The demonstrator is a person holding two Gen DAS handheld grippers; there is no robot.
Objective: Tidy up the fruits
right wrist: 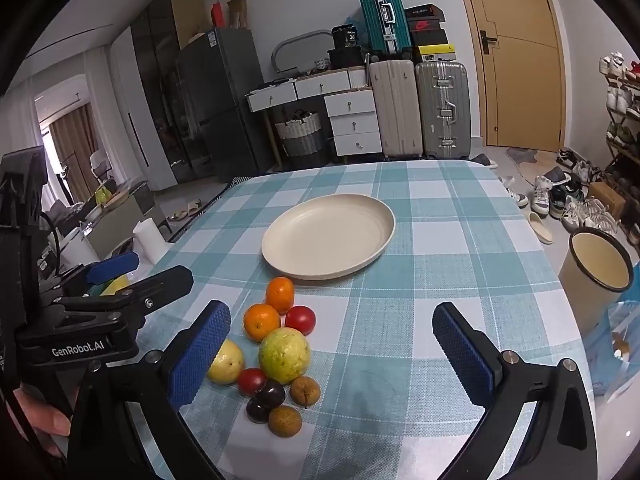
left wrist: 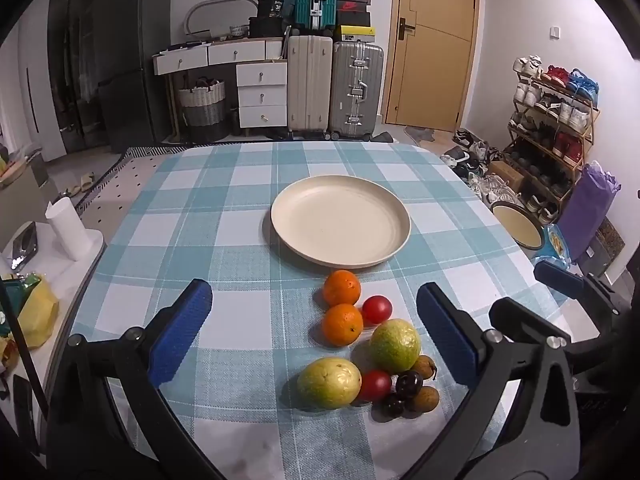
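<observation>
A cream plate (left wrist: 340, 224) (right wrist: 328, 236) sits empty mid-table on the checked cloth. In front of it lies a cluster of fruit: two oranges (left wrist: 342, 308) (right wrist: 262, 322), two red tomatoes (left wrist: 377, 309) (right wrist: 301, 319), two yellow-green guavas (left wrist: 395, 345) (right wrist: 284, 354), dark plums (left wrist: 409, 385) (right wrist: 270, 394) and small brown fruits (left wrist: 426, 398) (right wrist: 285, 421). My left gripper (left wrist: 314, 328) is open and empty, the fruit between and just beyond its fingers. My right gripper (right wrist: 332, 354) is open and empty, the fruit near its left finger (right wrist: 200, 354).
A cream bucket (right wrist: 596, 264) (left wrist: 518, 226) stands beside the table's right edge. A white paper roll (left wrist: 68, 228) stands on a side surface at the left. Suitcases, drawers, a door and a shoe rack (left wrist: 552, 128) are behind the table.
</observation>
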